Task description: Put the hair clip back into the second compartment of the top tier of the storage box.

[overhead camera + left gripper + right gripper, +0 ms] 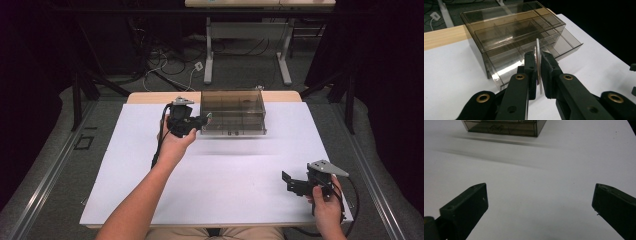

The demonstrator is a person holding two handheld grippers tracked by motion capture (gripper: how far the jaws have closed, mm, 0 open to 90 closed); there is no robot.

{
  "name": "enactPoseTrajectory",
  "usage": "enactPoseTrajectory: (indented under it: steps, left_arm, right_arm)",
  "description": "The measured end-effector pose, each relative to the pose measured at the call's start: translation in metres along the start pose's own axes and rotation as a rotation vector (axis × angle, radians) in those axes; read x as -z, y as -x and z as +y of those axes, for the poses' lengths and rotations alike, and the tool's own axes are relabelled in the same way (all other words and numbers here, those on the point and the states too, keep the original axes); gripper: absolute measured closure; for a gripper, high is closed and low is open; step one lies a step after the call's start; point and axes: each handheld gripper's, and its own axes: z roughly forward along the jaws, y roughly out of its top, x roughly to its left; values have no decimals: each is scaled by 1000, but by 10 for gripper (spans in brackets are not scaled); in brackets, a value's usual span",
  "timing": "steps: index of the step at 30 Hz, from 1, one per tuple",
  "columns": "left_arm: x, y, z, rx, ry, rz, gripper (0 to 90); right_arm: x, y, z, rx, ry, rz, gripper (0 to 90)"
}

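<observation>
Left fingers (530, 72): pressed together on a thin disc (538, 65), held on edge and upright between the pads; no gap showing.
Left gripper (204, 120): up at the left end of the box (232, 112), tips just beside its wall.
Disc: rim stands proud above the fingertips; the box's open drawer (567, 43) lies just beyond and to the right of them.
Right fingers (472, 198): wide apart, nothing between, bare mat (536, 192) under them.
Right gripper (292, 183): well apart from the box, low over the near right of the mat.
Step in hand, as I judge it: carry the disc over a drawer compartment.
Doing it well: keep the disc upright, clear the drawer wall, ease the tips over one cell, then release low.
Risk: thin edge may slip or catch a divider.
</observation>
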Motion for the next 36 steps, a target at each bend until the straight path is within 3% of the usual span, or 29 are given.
enactPoseTrajectory:
  steps: [29, 36]
  left_arm:
    - [-42, 21, 16, -43, -6, -17, 837]
    - [-50, 22, 17, -46, -2, -11, 837]
  right_arm:
    - [5, 3, -1, -33, 0, 4, 3]
    - [4, 4, -1, -16, -3, 12, 3]
